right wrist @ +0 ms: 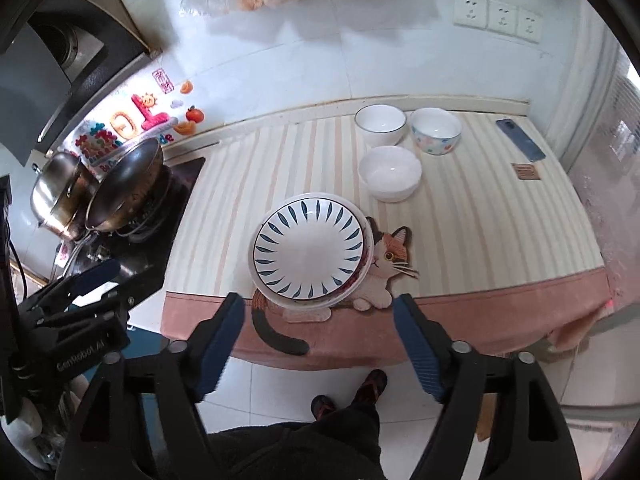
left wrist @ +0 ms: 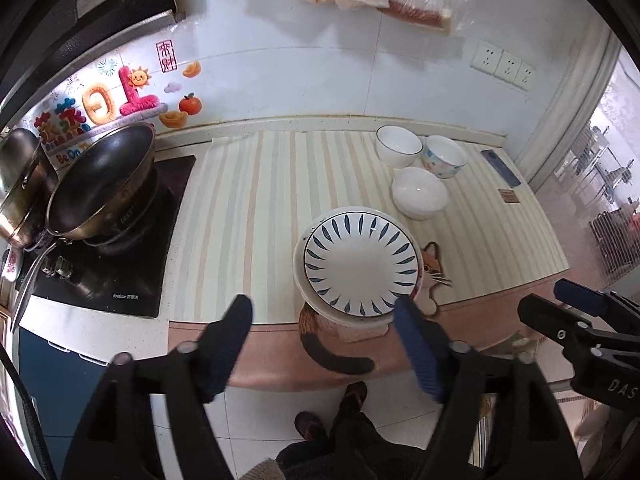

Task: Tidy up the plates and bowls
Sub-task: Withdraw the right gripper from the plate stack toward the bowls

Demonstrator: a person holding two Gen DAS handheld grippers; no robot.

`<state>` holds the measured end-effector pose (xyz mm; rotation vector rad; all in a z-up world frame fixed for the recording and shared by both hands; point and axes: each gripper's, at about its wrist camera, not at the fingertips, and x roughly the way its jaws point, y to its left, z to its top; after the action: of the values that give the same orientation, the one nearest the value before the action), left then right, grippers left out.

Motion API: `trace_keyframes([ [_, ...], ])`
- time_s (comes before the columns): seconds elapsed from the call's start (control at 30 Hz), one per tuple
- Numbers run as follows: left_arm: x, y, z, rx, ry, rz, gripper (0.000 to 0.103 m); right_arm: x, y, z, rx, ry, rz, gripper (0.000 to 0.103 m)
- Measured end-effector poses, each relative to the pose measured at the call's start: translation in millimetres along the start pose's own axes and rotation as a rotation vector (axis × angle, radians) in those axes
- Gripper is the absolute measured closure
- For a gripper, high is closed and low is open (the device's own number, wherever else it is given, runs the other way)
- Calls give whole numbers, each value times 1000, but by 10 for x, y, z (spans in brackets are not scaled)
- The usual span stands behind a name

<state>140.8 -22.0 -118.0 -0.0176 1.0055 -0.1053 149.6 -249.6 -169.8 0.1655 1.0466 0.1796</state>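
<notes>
A white plate with blue leaf marks (left wrist: 358,260) (right wrist: 308,250) tops a stack of plates near the counter's front edge. Behind it sit three bowls: a plain white bowl (left wrist: 418,192) (right wrist: 390,172), a blue-rimmed white bowl (left wrist: 398,145) (right wrist: 380,123) and a flower-patterned bowl (left wrist: 444,156) (right wrist: 436,130). My left gripper (left wrist: 324,316) hangs open in front of the stack, holding nothing. My right gripper (right wrist: 320,312) is open too, just short of the stack's near rim. In the left wrist view the right gripper (left wrist: 576,312) shows at the right edge.
A striped cloth with a cat picture (right wrist: 384,264) covers the counter. Left of it stands an induction hob (left wrist: 116,256) carrying a wok (left wrist: 104,184) and a steel pot (right wrist: 60,192). A phone (right wrist: 520,140) lies at the back right. A person's feet (right wrist: 348,396) stand on the floor tiles below.
</notes>
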Motion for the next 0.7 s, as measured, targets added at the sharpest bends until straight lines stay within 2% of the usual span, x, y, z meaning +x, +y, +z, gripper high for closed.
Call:
trace_keyframes([
  [0.1,-114,-7,-57,5,-11,-12,18,-177,42,-74,5,-28,-22,17],
  [0.4,-279,-45,-102,16,-39,-20,18,-363,15,-160,26,-38,-8,16],
  [0.53,-225,-92,-14,9,-47,-6,18,-251,-154,-53,53,-30,25,15],
  [0.7,65,-213,263,-10,-66,-8,18,111,-668,303,110,-22,42,15],
])
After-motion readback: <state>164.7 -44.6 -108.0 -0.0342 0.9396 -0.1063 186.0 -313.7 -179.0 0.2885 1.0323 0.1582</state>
